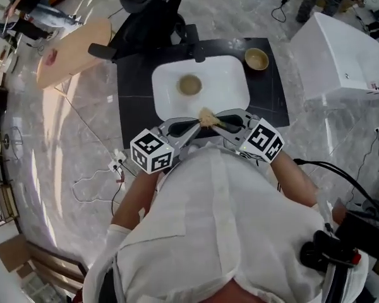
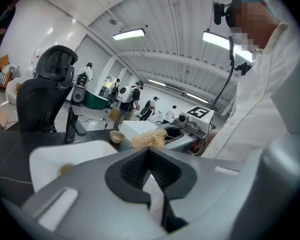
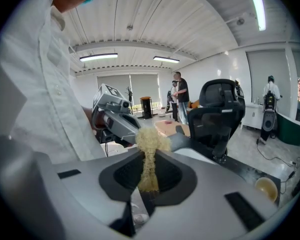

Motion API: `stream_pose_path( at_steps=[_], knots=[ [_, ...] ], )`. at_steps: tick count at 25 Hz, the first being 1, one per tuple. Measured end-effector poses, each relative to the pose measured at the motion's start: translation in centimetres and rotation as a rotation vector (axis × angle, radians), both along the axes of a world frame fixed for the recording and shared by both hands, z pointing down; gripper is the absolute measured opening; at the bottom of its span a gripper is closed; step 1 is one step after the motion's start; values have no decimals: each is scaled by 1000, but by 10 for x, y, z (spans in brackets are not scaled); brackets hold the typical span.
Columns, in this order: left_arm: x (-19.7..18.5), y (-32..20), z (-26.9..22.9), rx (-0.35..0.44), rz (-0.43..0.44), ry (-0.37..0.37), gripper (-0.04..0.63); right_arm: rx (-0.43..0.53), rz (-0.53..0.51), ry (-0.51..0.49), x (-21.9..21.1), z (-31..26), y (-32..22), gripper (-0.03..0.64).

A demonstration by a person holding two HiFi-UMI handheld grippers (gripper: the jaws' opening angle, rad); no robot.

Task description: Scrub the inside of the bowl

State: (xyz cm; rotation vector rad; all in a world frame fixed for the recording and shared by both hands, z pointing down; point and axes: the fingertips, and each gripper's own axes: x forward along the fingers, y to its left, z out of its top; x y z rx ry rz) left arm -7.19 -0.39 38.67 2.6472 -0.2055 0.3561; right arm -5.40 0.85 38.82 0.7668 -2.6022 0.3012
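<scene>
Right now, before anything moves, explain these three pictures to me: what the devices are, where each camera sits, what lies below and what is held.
No robot here: a person holds two tools. One picture comes from a camera on the person's head, looking steeply down; the other two come from cameras riding on the tools, looking along their jaws. Below is a white sink set in a black counter, with one bowl in the sink and a second bowl on the counter. The right hand-held gripper is shut on a tuft of scrubbing fibre. The left hand-held gripper is shut, with nothing between its jaws.
</scene>
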Motion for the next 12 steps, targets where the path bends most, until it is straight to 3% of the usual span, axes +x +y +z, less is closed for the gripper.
stream_pose_path(
  at_steps=[12],
  knots=[
    [-30, -2, -2, 7, 21, 12, 6, 18, 26, 6, -30, -2, -2, 48]
  ],
)
